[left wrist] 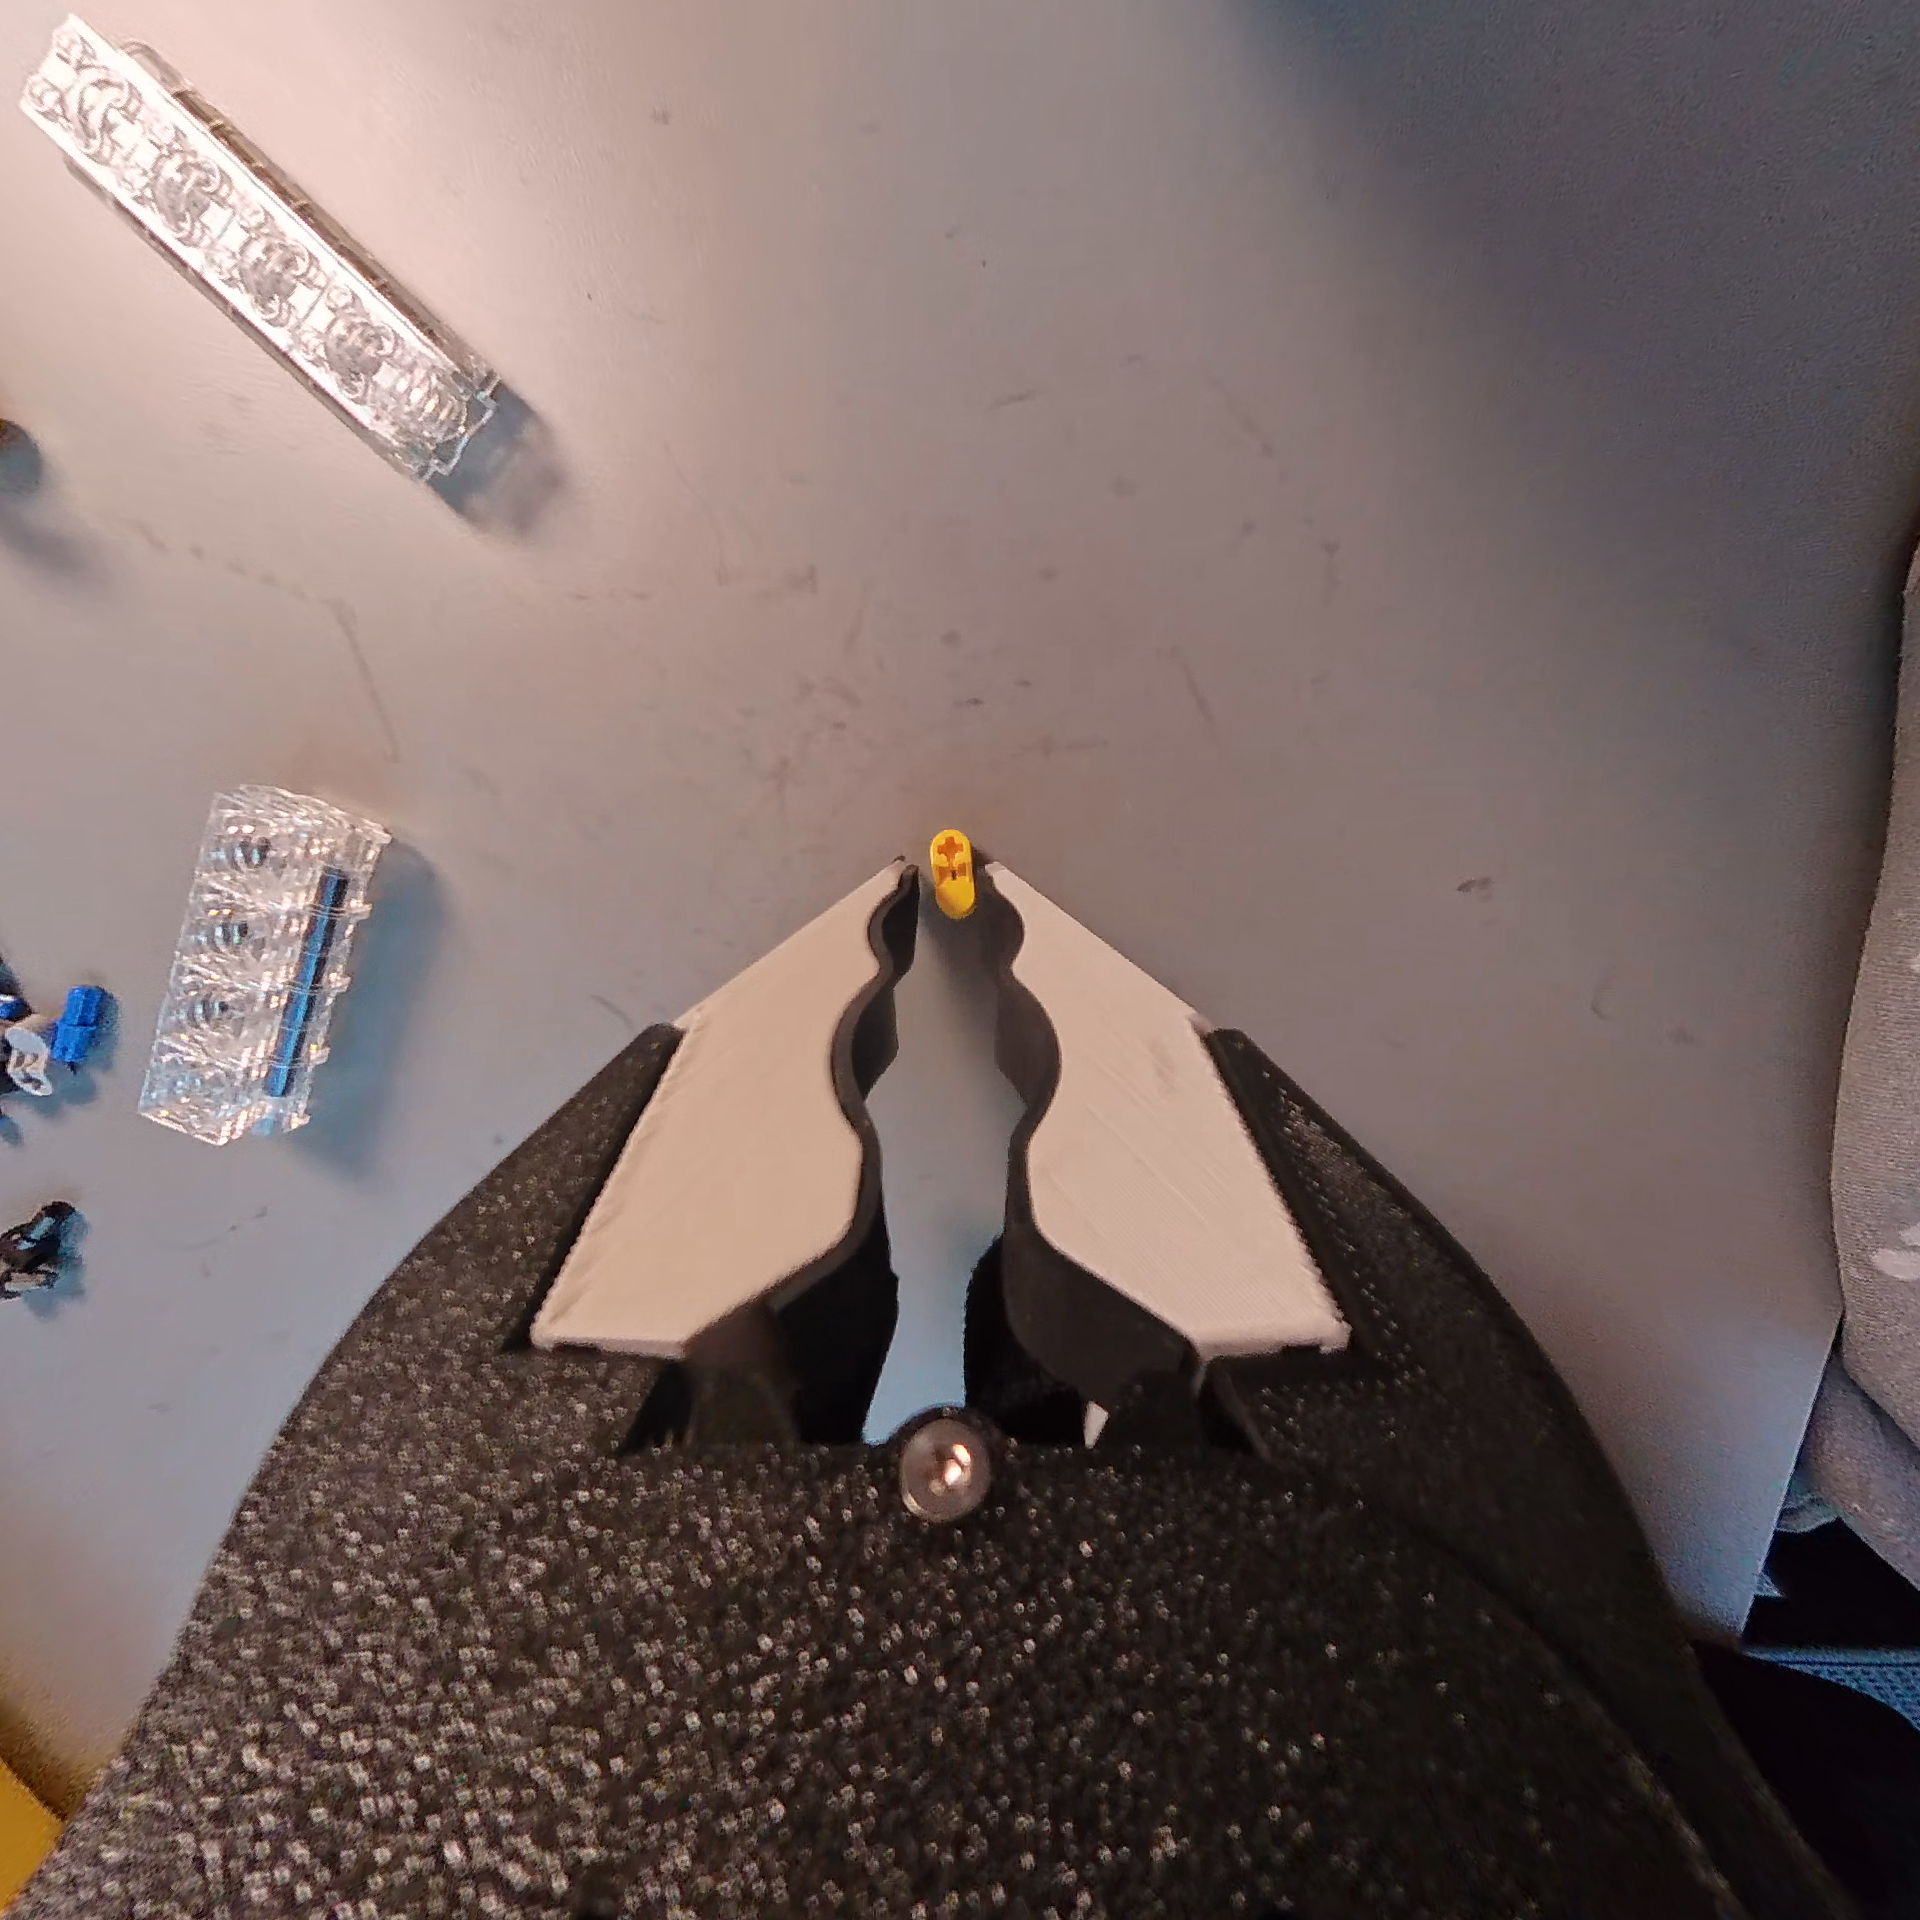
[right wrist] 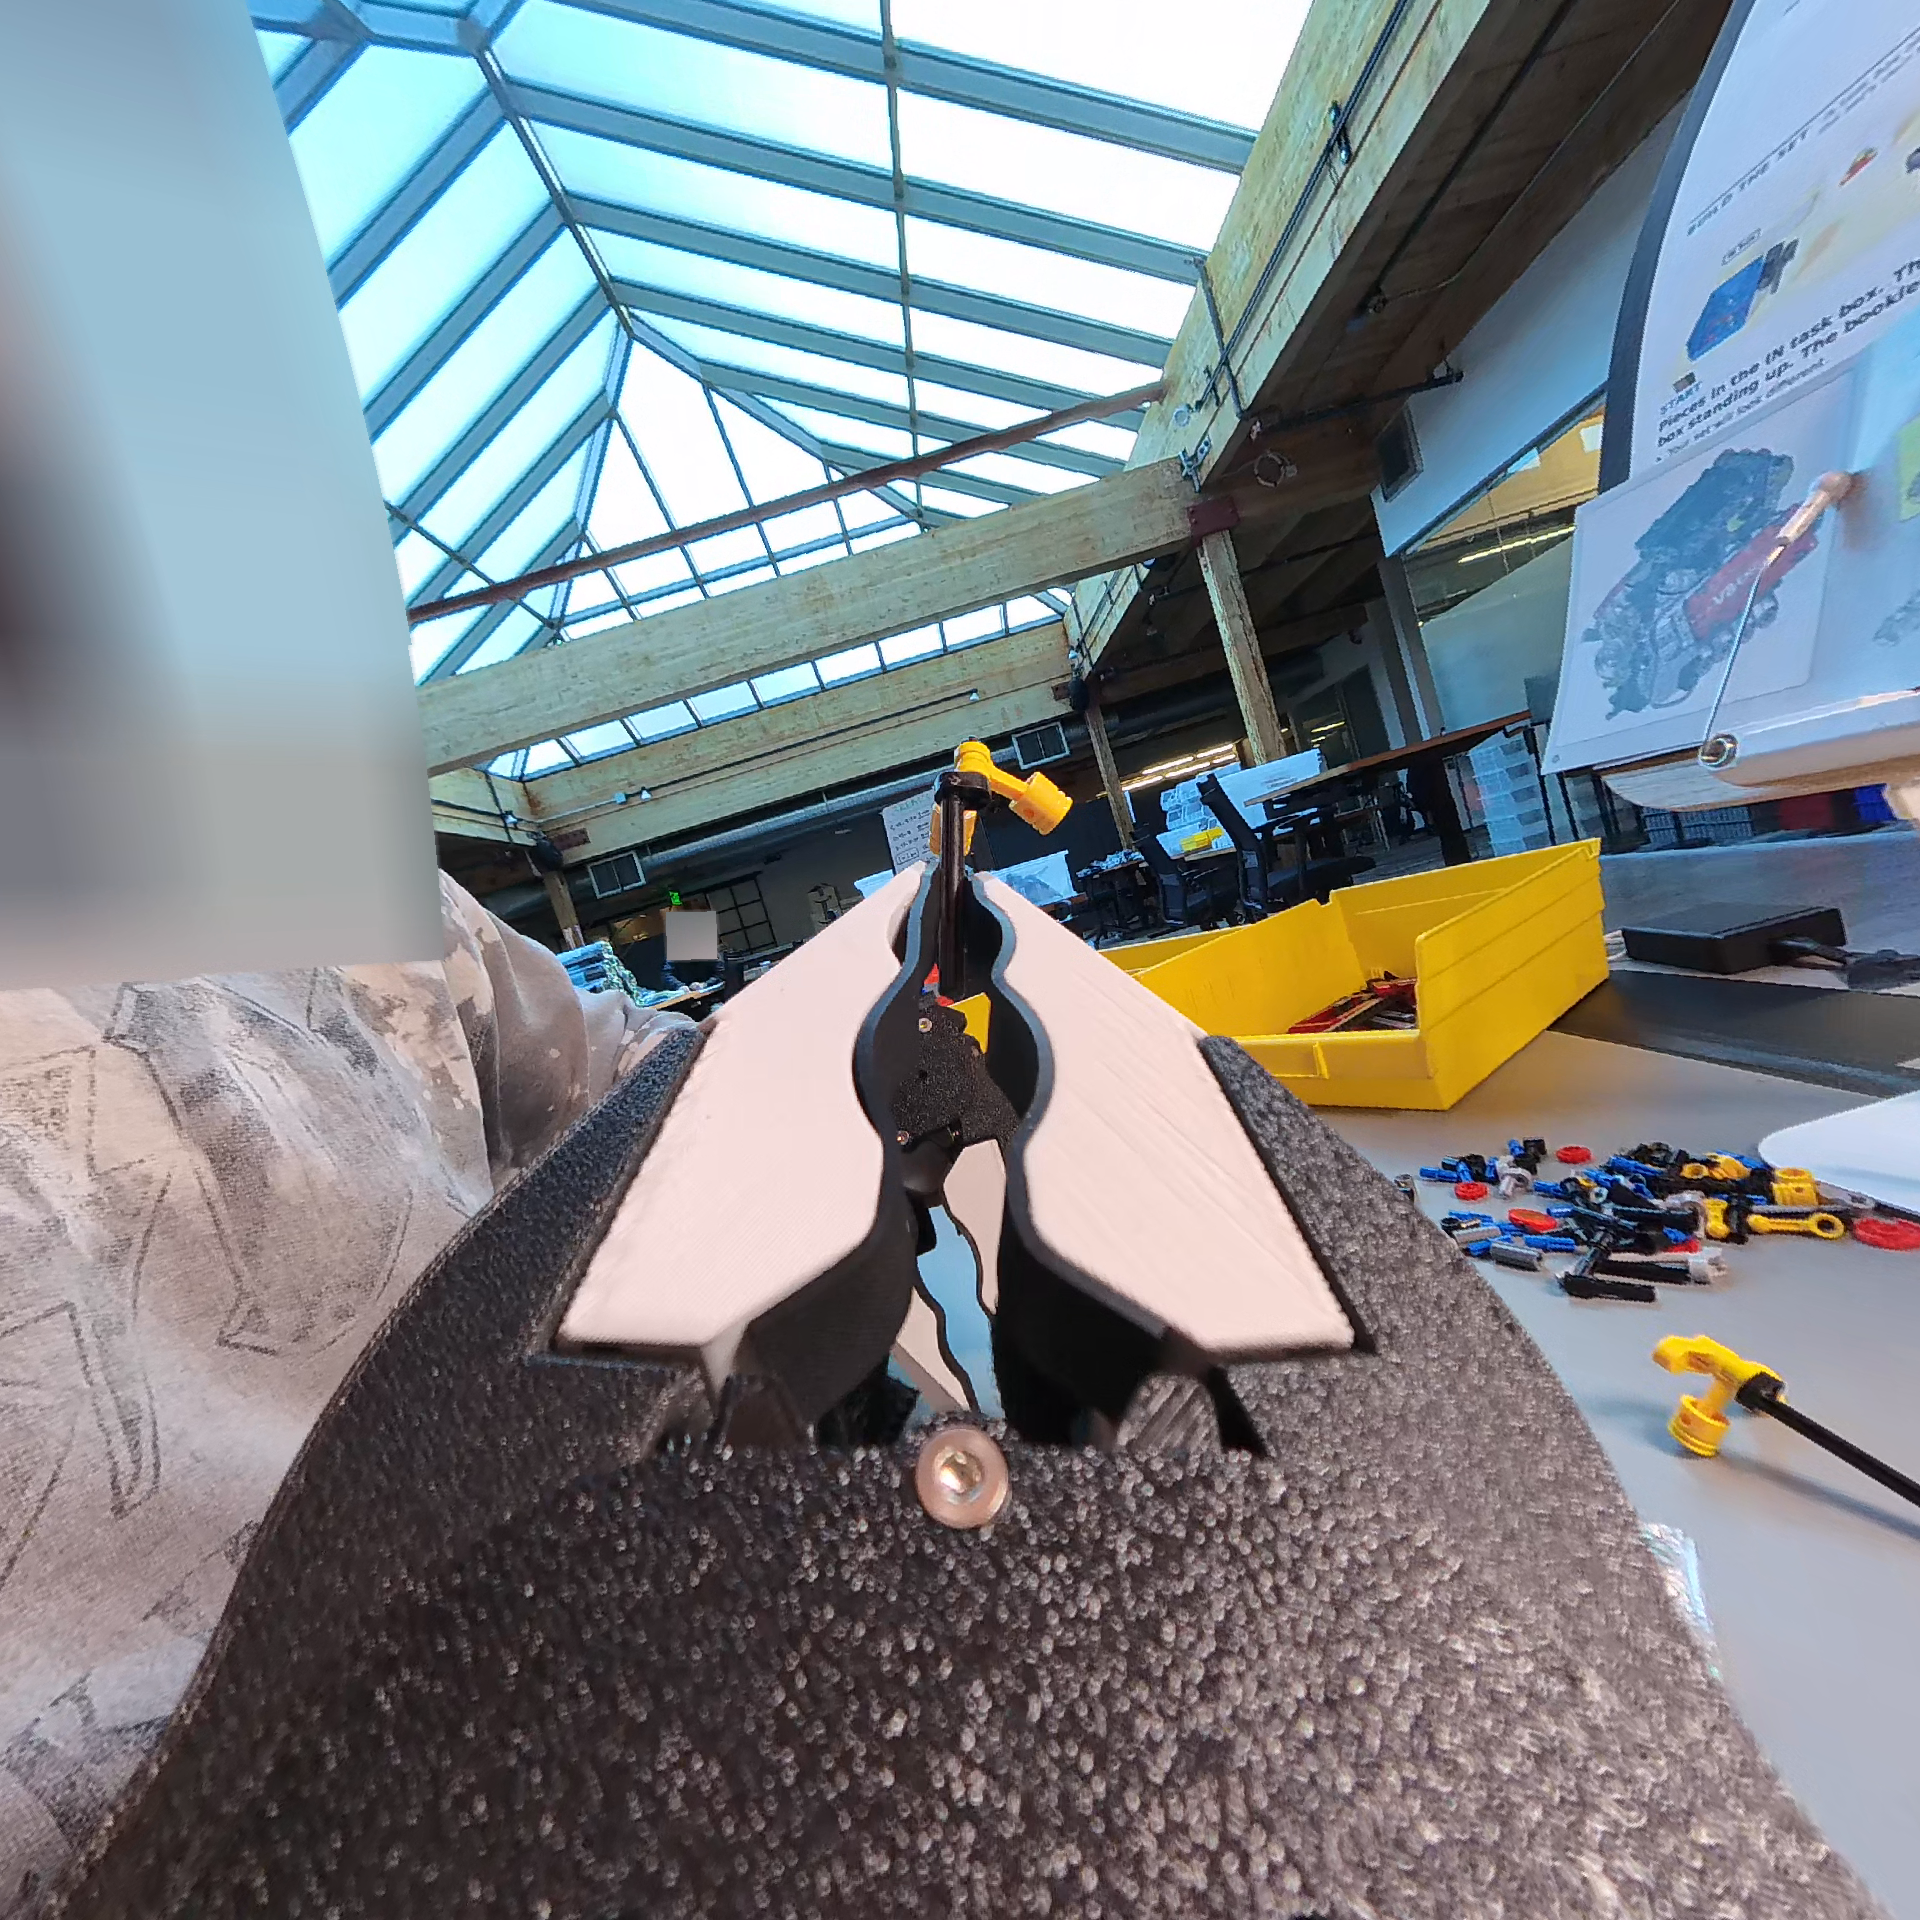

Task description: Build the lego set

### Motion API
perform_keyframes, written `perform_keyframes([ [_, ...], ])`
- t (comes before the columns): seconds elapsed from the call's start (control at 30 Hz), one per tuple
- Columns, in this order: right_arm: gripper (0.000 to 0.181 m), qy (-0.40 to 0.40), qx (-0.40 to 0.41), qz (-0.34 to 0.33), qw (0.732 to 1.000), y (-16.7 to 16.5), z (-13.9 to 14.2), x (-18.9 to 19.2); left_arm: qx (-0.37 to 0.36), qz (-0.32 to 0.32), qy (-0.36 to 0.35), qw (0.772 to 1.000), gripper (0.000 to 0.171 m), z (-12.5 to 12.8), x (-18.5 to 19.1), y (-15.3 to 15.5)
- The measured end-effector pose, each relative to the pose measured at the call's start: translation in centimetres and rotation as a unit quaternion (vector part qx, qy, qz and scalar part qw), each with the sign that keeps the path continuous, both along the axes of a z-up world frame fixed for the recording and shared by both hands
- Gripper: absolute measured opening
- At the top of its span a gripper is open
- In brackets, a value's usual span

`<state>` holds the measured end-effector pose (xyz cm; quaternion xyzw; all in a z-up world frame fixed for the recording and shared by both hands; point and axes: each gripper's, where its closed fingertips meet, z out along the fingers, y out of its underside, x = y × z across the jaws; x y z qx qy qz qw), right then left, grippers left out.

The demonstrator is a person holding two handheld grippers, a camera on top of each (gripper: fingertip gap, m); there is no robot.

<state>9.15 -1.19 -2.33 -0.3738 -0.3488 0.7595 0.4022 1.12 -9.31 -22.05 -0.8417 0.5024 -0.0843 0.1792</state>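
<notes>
In the left wrist view my left gripper [left wrist: 950,871] points down at a grey table [left wrist: 1143,520]. Its jaws stand narrowly apart around a small yellow connector [left wrist: 952,878]. The connector touches or nearly touches the right pad, and a sliver of table shows on its left. In the right wrist view my right gripper [right wrist: 951,883] is raised and tilted upward. It is shut on a black axle [right wrist: 951,920] that sticks out past the tips. The axle carries yellow connectors [right wrist: 1029,800] at its top end.
A long clear brick [left wrist: 260,260], a shorter clear brick [left wrist: 265,966] and small blue parts [left wrist: 78,1023] lie left. The table edge [left wrist: 1818,1351] runs right. Yellow bins [right wrist: 1455,966], a parts pile [right wrist: 1662,1205], another axle with yellow connector [right wrist: 1714,1392], a sheet stand [right wrist: 1766,468] and a sleeve [right wrist: 208,1247] are nearby. Some 20 cm of space lies between my two pairs of fingers. To reach the shorter clear brick [left wrist: 265,966] in a straight line is about 12 cm for my left fingers, about 25 cm for my right.
</notes>
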Motion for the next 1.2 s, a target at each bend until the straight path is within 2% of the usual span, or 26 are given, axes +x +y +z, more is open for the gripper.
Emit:
perform_keyframes([
  [0.63,0.002,0.005,0.001,0.004,1.0,-0.2,0.3,0.2,-0.013,-0.022,0.021,0.999,0.009,-0.2,0.1,-0.2],
  [0.73,0.002,0.006,0.001,0.003,1.0,-0.2,0.3,0.2,0.019,-0.024,0.006,1.0,0.008,0.0,-0.2,0.5],
  [0.8,0.002,0.007,0.002,0.002,1.0,-0.1,0.4,0.3,0.062,-0.008,-0.062,0.996,0.008,1.6,-0.1,1.8],
  [0.83,0.002,0.008,0.003,0.001,1.0,-0.1,0.4,0.3,0.082,0.01,-0.124,0.989,0.007,3.2,0.3,2.4],
  [0.9,0.002,0.008,0.002,0.0,1.0,0.0,0.4,0.3,0.126,0.026,-0.251,0.959,0.007,7.7,0.8,3.2],
  [1.03,0.002,-0.001,0.005,0.012,1.0,-0.6,-0.1,-0.2,0.178,0.014,-0.459,0.871,0.007,16.9,1.1,3.2],
  [1.1,0.003,-0.006,0.011,0.018,1.0,-1.2,-0.2,-0.5,0.182,-0.004,-0.532,0.827,0.007,20.1,1.1,3.0],
  [1.2,0.002,-0.01,0.02,0.023,0.999,-1.9,-0.3,-0.8,0.166,-0.032,-0.621,0.765,0.007,23.1,1.3,2.6],
])
